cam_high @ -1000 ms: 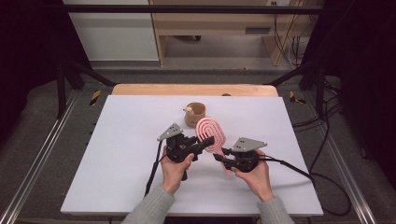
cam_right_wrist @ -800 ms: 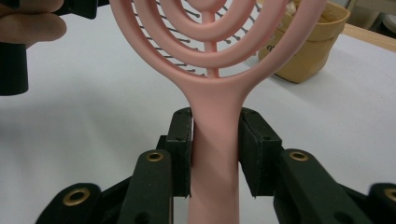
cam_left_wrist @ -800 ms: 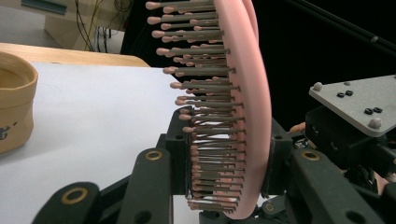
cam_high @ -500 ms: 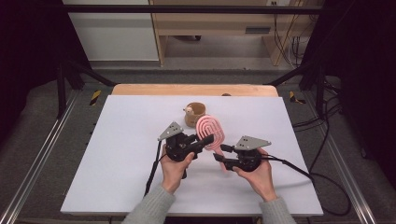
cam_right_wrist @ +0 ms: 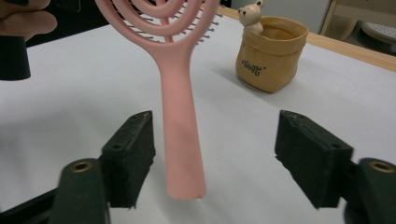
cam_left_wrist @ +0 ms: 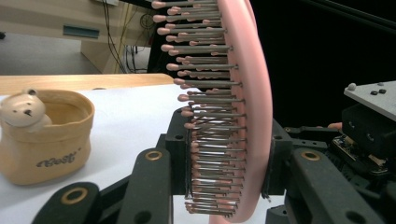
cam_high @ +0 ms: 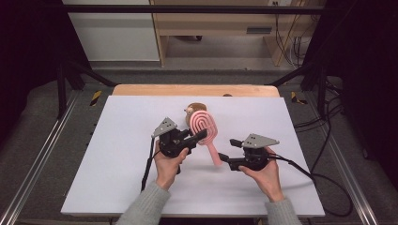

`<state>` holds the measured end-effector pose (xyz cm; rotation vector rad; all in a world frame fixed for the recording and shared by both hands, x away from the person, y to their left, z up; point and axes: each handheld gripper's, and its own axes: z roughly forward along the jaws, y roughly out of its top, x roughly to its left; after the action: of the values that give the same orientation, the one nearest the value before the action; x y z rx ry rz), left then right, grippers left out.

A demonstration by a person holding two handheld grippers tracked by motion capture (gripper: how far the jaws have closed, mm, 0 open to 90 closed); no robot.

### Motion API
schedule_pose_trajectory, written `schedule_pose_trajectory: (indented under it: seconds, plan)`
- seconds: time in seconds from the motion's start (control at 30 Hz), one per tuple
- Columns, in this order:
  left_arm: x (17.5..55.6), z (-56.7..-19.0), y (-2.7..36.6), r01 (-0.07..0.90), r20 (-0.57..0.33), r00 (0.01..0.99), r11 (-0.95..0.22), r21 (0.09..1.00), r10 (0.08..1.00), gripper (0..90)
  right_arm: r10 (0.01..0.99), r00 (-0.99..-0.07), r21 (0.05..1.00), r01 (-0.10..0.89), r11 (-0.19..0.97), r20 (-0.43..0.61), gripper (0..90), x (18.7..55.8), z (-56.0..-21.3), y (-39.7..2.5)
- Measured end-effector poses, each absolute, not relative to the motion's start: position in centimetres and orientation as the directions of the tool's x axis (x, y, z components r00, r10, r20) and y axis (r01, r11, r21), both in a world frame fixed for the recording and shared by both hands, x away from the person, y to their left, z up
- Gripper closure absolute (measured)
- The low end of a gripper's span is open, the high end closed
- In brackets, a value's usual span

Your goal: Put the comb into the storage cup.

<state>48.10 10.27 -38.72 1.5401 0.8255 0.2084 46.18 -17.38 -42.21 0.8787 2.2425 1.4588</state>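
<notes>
Right gripper [cam_right_wrist: 215,158] has just let go of the pink hairbrush [cam_high: 205,127] — jaws now wide apart either side of the handle, so the handover looks done. Left gripper [cam_left_wrist: 229,158] is clamped on the brush head, held just in front of the bear pot [cam_high: 190,110]. Plenty of bare white table [cam_high: 117,140] around the pot.
</notes>
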Motion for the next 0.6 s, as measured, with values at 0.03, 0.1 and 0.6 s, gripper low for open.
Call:
schedule_pose_trajectory:
  seconds: [0.03, 0.1, 0.6]
  plan:
    - [48.1, -38.6, 10.4, 0.369, -0.337, 0.721, 0.077, 0.926, 0.606, 63.2, 0.654, -0.754, 0.905, 0.321, 0.280, 0.066, 24.9, 46.2, -42.3, -17.5]
    - [48.2, -38.4, 10.6, 0.364, -0.332, 0.718, 0.077, 0.928, 0.611, 63.2, 0.662, -0.746, 0.902, 0.333, 0.276, 0.073, 21.4, 46.3, -42.3, -17.8]
    - [48.4, -36.9, 11.9, 0.330, -0.295, 0.715, 0.067, 0.942, 0.633, 63.1, 0.728, -0.683, 0.878, 0.382, 0.289, 0.058, 2.1, 46.9, -43.0, -19.6]
